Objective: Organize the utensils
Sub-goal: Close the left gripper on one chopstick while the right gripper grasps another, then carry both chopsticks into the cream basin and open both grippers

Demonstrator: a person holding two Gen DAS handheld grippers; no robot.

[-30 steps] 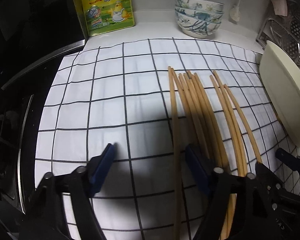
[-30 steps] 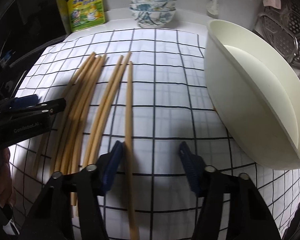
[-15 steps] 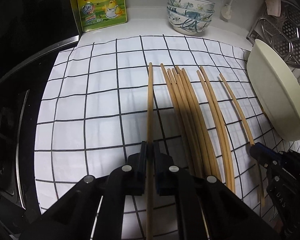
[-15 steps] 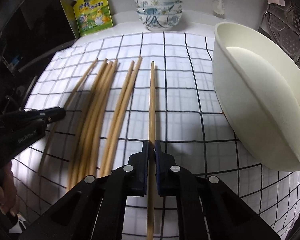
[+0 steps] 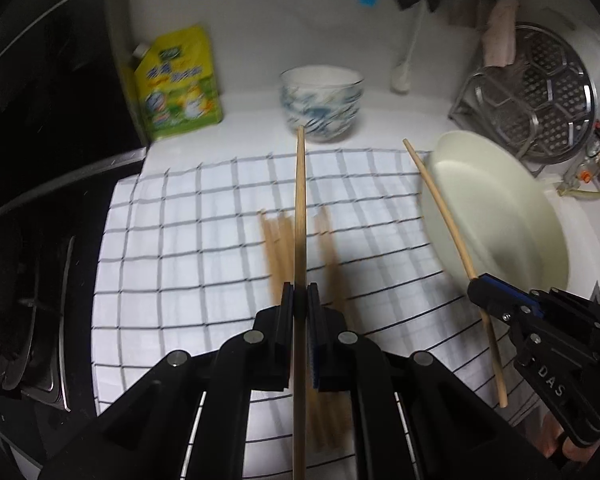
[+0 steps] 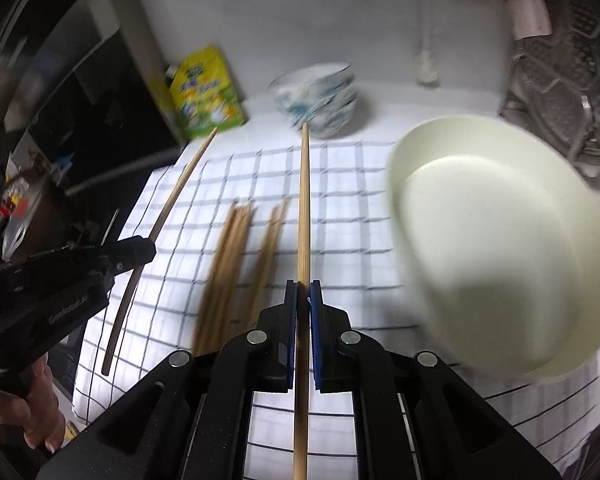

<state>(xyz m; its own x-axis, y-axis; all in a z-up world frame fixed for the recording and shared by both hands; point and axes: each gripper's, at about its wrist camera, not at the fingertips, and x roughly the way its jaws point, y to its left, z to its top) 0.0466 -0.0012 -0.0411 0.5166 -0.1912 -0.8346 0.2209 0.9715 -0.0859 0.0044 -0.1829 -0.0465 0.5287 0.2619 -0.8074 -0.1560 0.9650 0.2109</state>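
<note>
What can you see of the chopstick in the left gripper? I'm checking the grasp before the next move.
The chopstick is a long, thin, pale wooden-looking stick, straight and plain. The left gripper is shut on it partway along, blue pads on either side; the rest runs forward past them, lifted off the checked cloth, tip toward the patterned bowls. Nothing else touches it.

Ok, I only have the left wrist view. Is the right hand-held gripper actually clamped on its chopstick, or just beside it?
Observer: Clamped. The right wrist view shows the right hand-held gripper shut on the right chopstick, with one pad on each side.
Operator: And how far back does the left chopstick run?
Observer: Its rear end pokes out behind the left hand-held gripper, above the checked cloth.
</note>
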